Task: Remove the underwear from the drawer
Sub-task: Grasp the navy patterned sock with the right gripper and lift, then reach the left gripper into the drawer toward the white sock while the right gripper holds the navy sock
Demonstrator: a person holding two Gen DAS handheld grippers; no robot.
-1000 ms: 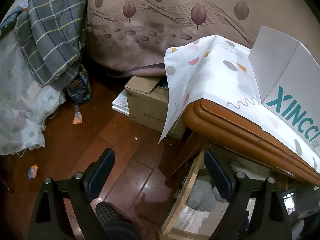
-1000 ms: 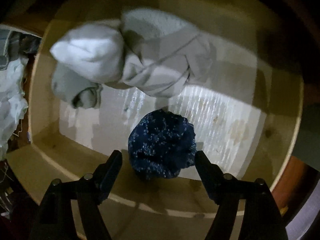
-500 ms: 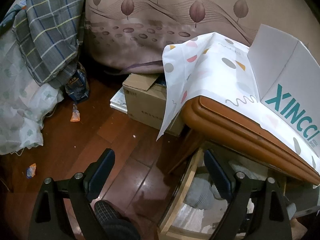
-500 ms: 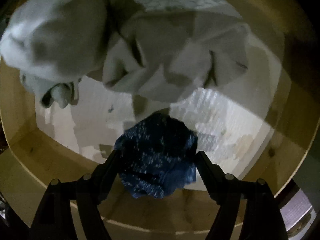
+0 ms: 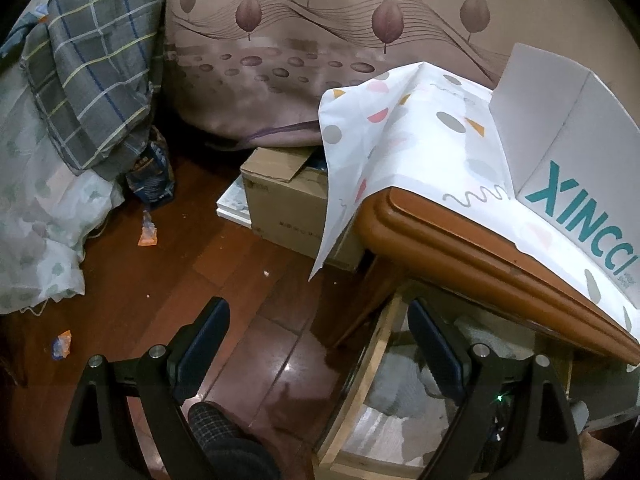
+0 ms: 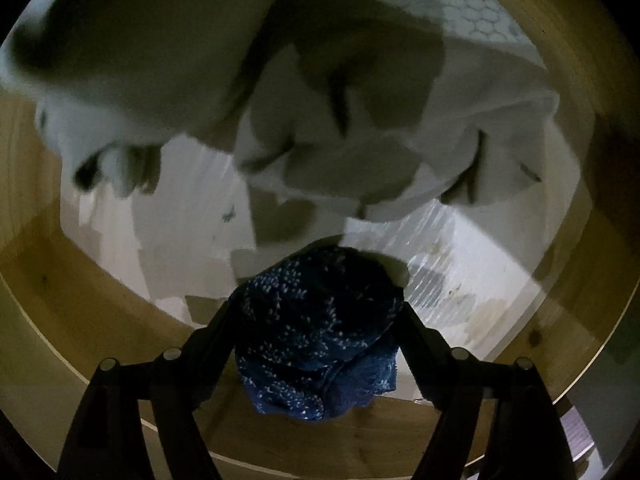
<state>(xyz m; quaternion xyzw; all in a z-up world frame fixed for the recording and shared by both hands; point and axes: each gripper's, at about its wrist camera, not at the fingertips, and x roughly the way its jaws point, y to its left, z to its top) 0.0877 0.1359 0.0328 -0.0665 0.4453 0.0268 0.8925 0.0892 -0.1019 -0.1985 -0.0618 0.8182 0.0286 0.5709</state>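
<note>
In the right wrist view a dark blue speckled underwear bundle (image 6: 316, 328) lies at the near wall of the wooden drawer (image 6: 100, 320), on its white liner (image 6: 180, 248). My right gripper (image 6: 316, 310) points down over it, its fingers (image 6: 216, 332) flanking the bundle's sides, and the jaws are closing around it. Pale grey and white folded clothes (image 6: 320, 120) fill the drawer's far part. My left gripper (image 5: 316, 308) hangs open and empty over the floor, beside the open drawer's corner (image 5: 372, 360).
The orange-brown tabletop edge (image 5: 460, 248) overhangs the drawer, covered by a spotted white cloth (image 5: 420, 140) with a white lettered box (image 5: 560, 140) on it. A cardboard box (image 5: 288, 200) sits on the wooden floor (image 5: 240, 280). Plaid bedding (image 5: 92, 72) hangs at left. A checked slipper (image 5: 224, 440) shows below.
My right gripper has dropped deeper into the drawer and rolled, and the blue bundle now fills the gap between its fingers. The left gripper has stayed put.
</note>
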